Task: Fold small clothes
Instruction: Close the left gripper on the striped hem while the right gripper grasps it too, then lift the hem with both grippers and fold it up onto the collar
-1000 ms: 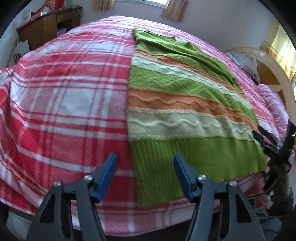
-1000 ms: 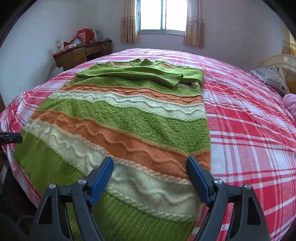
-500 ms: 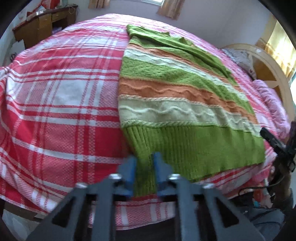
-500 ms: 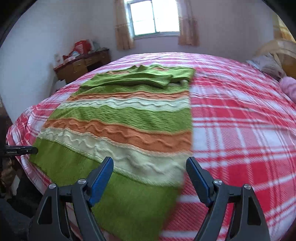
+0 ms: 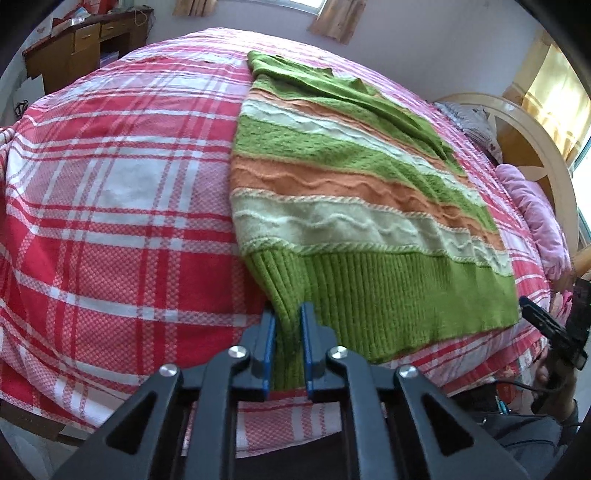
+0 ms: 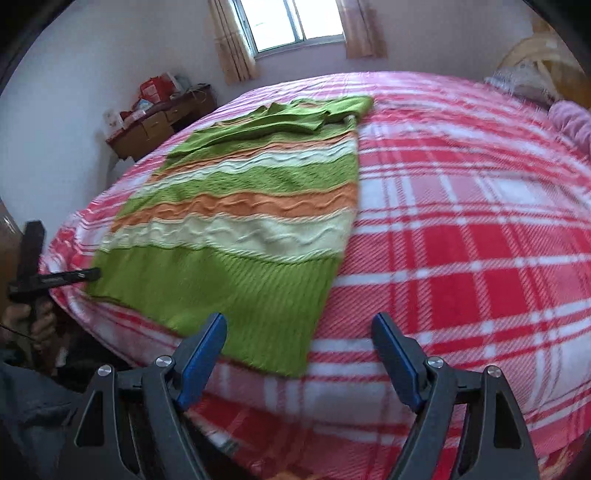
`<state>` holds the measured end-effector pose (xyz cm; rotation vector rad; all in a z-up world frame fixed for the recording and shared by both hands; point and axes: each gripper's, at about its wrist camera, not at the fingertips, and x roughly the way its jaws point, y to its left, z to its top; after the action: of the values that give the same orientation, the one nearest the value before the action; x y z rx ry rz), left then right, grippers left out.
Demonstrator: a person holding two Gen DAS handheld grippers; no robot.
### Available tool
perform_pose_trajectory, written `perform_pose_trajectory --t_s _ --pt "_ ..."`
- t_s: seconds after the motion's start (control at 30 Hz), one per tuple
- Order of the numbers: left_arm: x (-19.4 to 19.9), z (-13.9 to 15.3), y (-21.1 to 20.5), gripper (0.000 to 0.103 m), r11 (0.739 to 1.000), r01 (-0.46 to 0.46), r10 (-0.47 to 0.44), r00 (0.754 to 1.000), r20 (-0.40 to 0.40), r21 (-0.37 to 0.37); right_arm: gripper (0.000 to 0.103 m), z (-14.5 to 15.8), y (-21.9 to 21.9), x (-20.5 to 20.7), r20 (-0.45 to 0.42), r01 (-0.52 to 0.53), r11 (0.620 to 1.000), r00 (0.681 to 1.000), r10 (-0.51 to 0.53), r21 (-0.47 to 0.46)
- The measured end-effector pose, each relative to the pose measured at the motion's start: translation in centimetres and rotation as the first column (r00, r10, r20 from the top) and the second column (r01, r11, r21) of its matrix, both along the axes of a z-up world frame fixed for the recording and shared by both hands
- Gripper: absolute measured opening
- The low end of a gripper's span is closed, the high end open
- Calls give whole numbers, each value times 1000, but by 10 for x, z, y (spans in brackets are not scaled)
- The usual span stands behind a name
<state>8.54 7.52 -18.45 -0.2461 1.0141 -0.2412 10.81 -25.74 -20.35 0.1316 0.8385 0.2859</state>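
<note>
A striped knitted sweater (image 5: pixel 343 206) in green, orange and cream lies flat on a red plaid bed, its sleeves folded across the top. My left gripper (image 5: pixel 287 314) is shut on the sweater's green ribbed hem at its near left corner. In the right wrist view the sweater (image 6: pixel 251 221) lies left of centre. My right gripper (image 6: pixel 299 328) is open and empty, just above the hem's near right corner. The right gripper also shows at the left wrist view's right edge (image 5: pixel 550 328), and the left gripper at the right wrist view's left edge (image 6: pixel 55 277).
The bed (image 5: pixel 110 221) fills both views. A wooden desk with clutter (image 6: pixel 159 118) stands against the far wall beside a curtained window (image 6: pixel 295 22). A curved wooden headboard (image 5: pixel 532 147) and a pink pillow (image 5: pixel 535 214) are at the bed's right end.
My left gripper closed on the sweater's left hem corner and has lifted it slightly. My right gripper stayed open and shifted right toward the hem's right corner.
</note>
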Motion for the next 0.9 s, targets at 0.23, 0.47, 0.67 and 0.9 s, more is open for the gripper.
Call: perform_pose_trajectory --t_s 0.23,0.47,0.67,0.9 --pt "-1 -2 -10 60 999 43 -43 999 5 -4 74 -9 -2 5 -53 -9 984 998 18 179" --pt "-1 -2 -7 49 999 50 -49 999 11 -6 47 -18 -9 9 -108 -4 952 993 39 307" --pt "-1 -2 7 15 999 31 -31 999 -18 -35 31 -19 -12 7 -94 1 947 995 31 320" --pt "-3 1 7 9 997 50 -50 999 -3 -66 8 -23 -23 10 -98 -10 931 994 49 365"
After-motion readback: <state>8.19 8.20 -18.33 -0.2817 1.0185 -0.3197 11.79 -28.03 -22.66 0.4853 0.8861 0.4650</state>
